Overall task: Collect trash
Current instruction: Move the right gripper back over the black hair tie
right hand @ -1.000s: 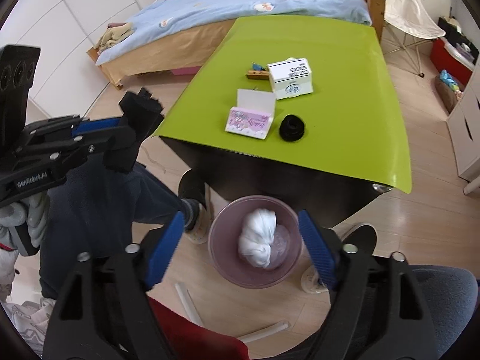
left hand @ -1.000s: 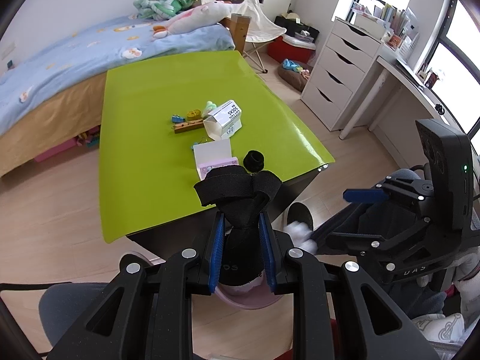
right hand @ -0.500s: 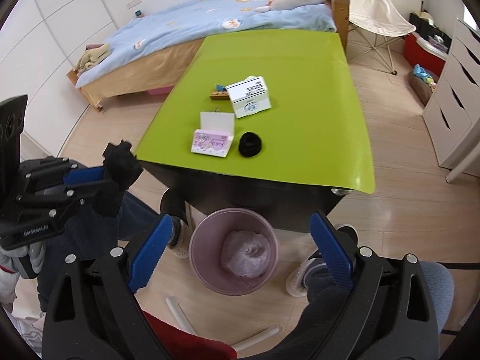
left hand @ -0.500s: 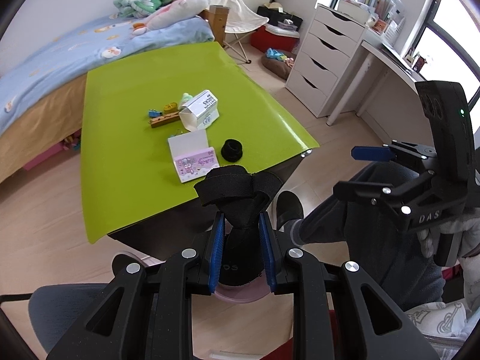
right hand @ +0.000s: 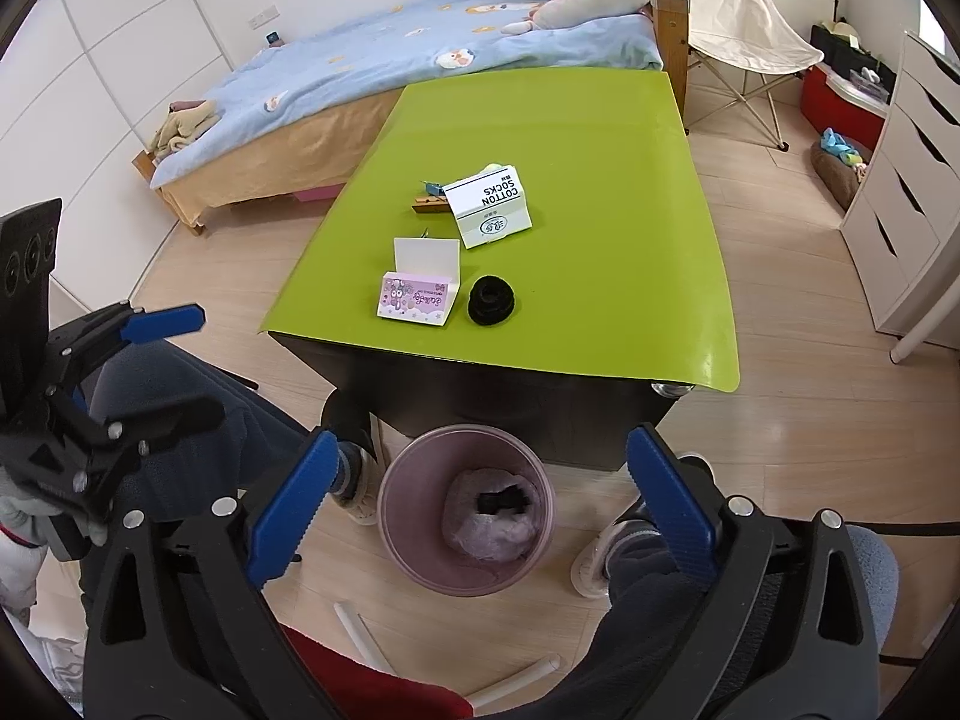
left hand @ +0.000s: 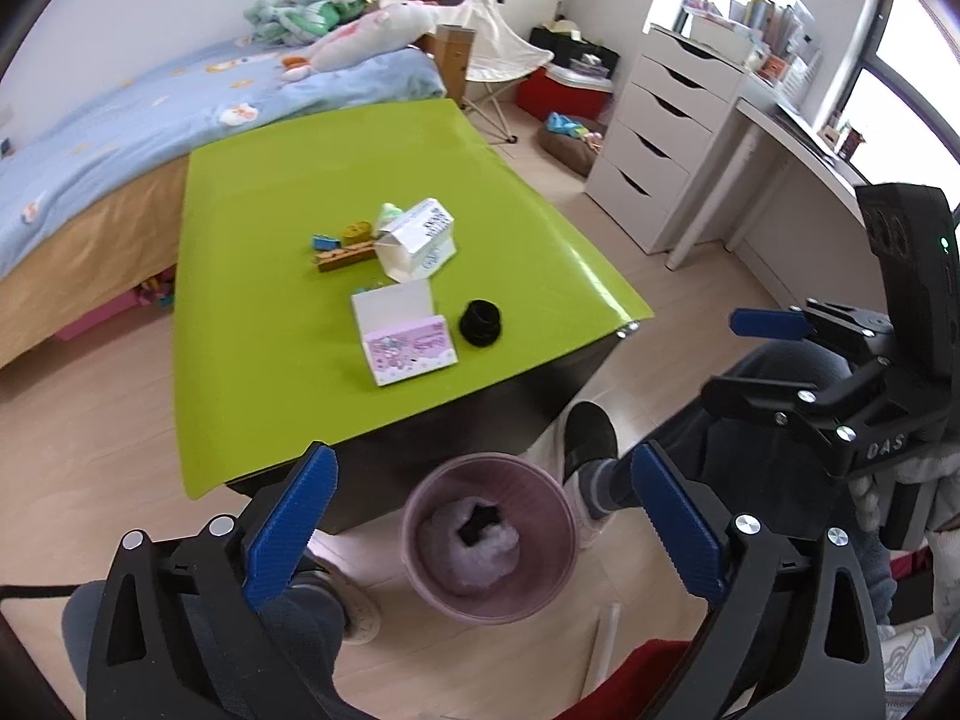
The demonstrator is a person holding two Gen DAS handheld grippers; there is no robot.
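Both claws, left (left hand: 480, 516) and right (right hand: 480, 510), gape wide and empty above the pink bin (left hand: 489, 537) holding a black sock (left hand: 478, 523).

White box (right hand: 492, 214) behind the pink box (right hand: 418, 296) on the green table (right hand: 600, 180) reads "COTTON SOCKS" upside down; right gripper (left hand: 774, 324) body carries "DAS"; pink box print too small to read.

Bed (right hand: 384, 72): blue quilt, plush toys at its far end.
Folding chair (right hand: 744, 24): cream fabric, beside the bed's far corner.
Drawer unit (left hand: 666, 138): white, against the window-side wall.
Desk (left hand: 798, 150): white, adjoining the drawer unit.
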